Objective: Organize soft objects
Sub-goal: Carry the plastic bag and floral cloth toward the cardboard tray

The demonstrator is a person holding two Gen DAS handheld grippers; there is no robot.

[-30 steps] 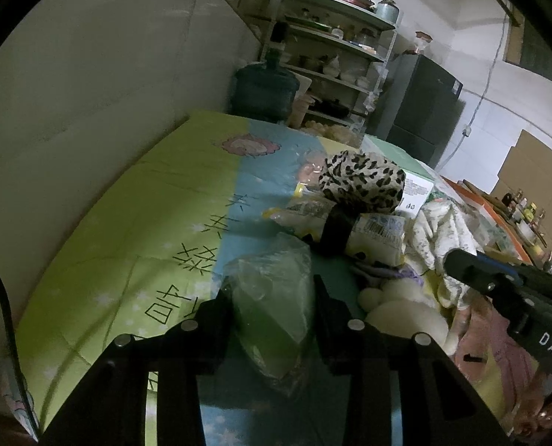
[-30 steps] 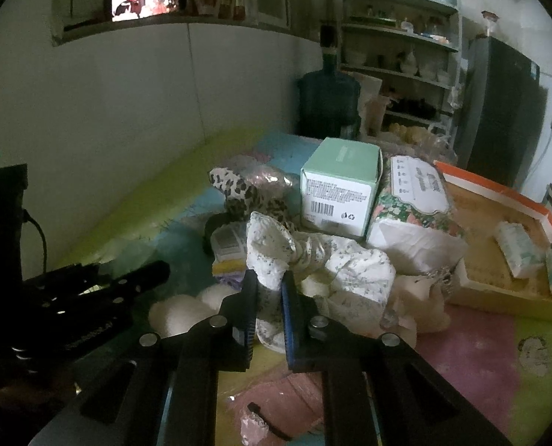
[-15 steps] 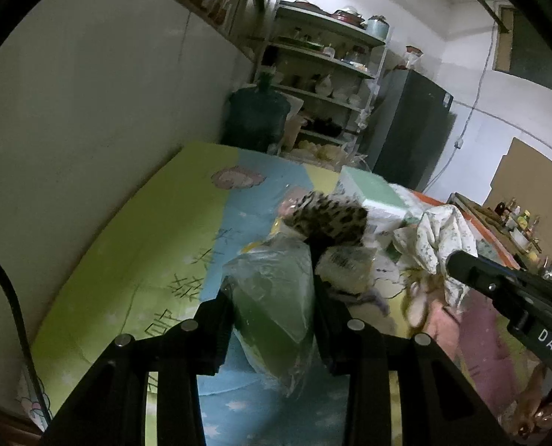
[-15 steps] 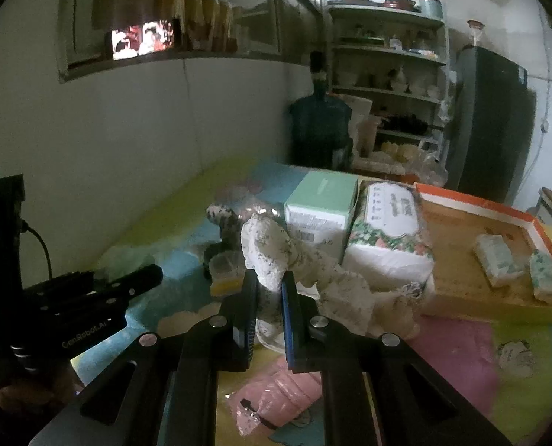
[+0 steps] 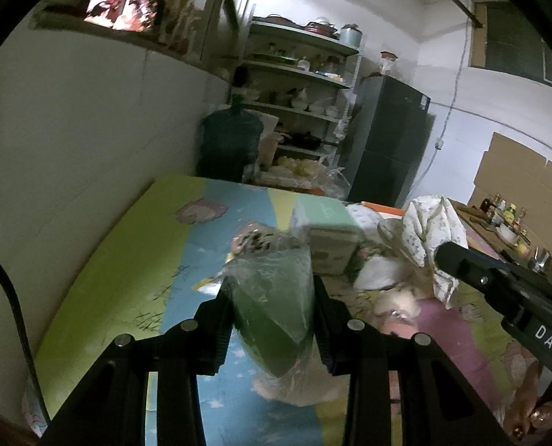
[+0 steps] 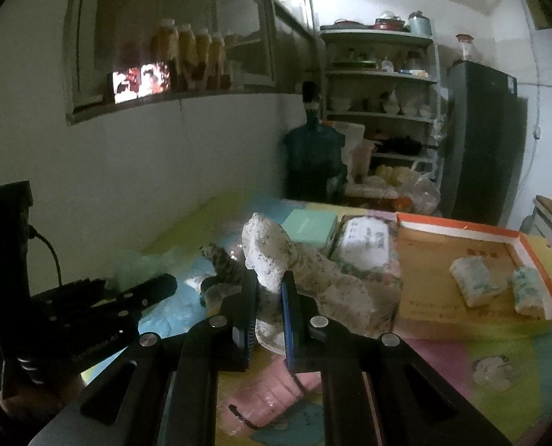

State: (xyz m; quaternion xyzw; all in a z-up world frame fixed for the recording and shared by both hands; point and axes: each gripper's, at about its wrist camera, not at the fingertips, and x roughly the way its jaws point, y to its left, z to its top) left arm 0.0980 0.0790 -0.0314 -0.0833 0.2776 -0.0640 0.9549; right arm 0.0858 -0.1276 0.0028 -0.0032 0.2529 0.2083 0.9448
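— So, what's each hand carrying?
— Left gripper (image 5: 272,319) pinches a bagged green bundle (image 5: 276,308); right gripper (image 6: 268,312) clamps a floral cloth (image 6: 276,256), both lifted above the mat (image 5: 127,260).
— Next?
— Probably the orange tray (image 6: 461,226) beyond; release gently there.

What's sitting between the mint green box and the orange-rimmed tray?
In the right wrist view, a floral-print tissue pack lies between the mint green box and the orange-rimmed tray, close against the box.
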